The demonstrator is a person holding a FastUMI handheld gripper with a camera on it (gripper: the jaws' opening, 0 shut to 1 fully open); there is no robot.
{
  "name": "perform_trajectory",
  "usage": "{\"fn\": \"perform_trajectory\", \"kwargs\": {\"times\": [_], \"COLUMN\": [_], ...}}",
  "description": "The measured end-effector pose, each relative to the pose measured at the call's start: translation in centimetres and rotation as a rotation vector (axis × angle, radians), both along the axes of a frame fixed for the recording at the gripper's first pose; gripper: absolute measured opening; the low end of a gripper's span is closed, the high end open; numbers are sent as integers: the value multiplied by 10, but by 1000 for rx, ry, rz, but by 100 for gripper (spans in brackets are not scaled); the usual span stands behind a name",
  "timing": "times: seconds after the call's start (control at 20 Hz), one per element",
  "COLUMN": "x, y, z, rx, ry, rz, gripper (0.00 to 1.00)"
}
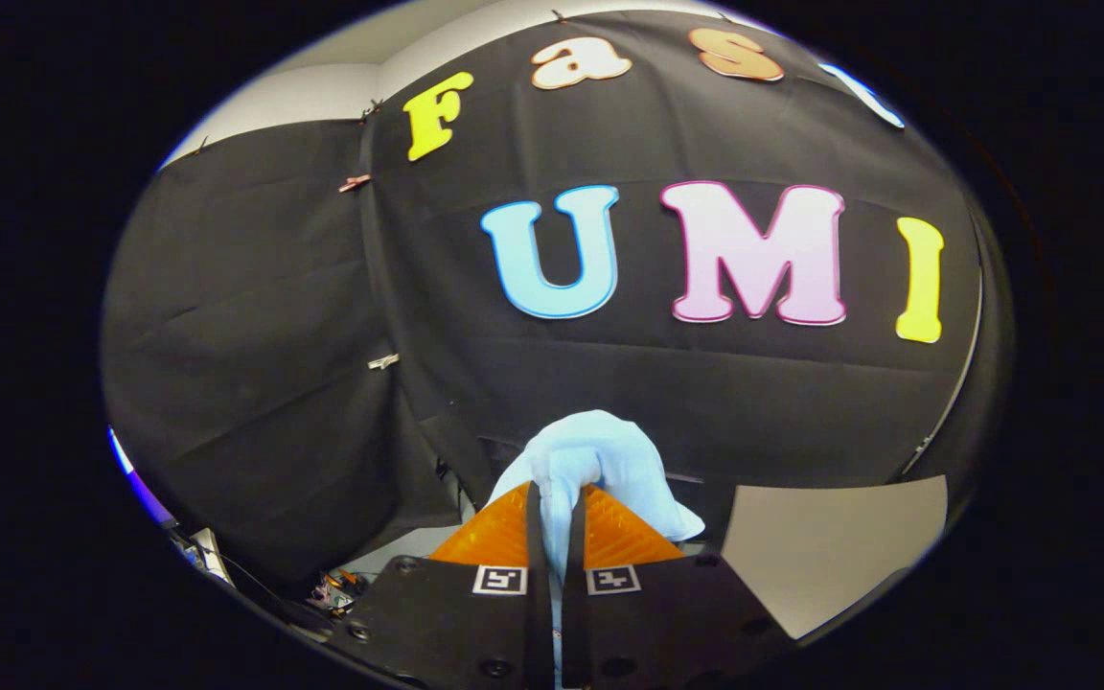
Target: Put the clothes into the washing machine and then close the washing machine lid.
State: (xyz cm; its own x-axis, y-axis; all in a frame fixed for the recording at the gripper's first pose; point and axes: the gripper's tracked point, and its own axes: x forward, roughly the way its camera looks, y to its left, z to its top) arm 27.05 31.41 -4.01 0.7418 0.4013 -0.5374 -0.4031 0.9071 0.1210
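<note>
Now tongs [555,508] tight around pale cloth [600,455].

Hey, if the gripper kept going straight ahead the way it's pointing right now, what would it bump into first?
The gripper has its jaws shut on a pale blue cloth that bulges just ahead of them. Beyond the cloth, the next thing in line looks like the black cloth wall of the booth, though how far off is unclear.

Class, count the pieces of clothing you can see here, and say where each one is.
1. A pale blue cloth is pinched between the gripper jaws and bunches up just beyond them, before the black booth wall. Others may be hidden.
</note>
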Motion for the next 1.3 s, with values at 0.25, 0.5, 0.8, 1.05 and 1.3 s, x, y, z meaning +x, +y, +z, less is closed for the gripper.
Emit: {"fn": "perform_trajectory", "kwargs": {"times": [0.25,0.5,0.8,1.05,1.3], "x": [13,28,38,32,23], "y": [42,57,42,26,16], "z": [-50,-122,-224,-307,-362], "rx": [-7,-40,-126,-170,-206], "ry": [50,130,181,272,341], "rz": [38,29,-23,-45,-39], "gripper": [8,8,8,8,8]}}
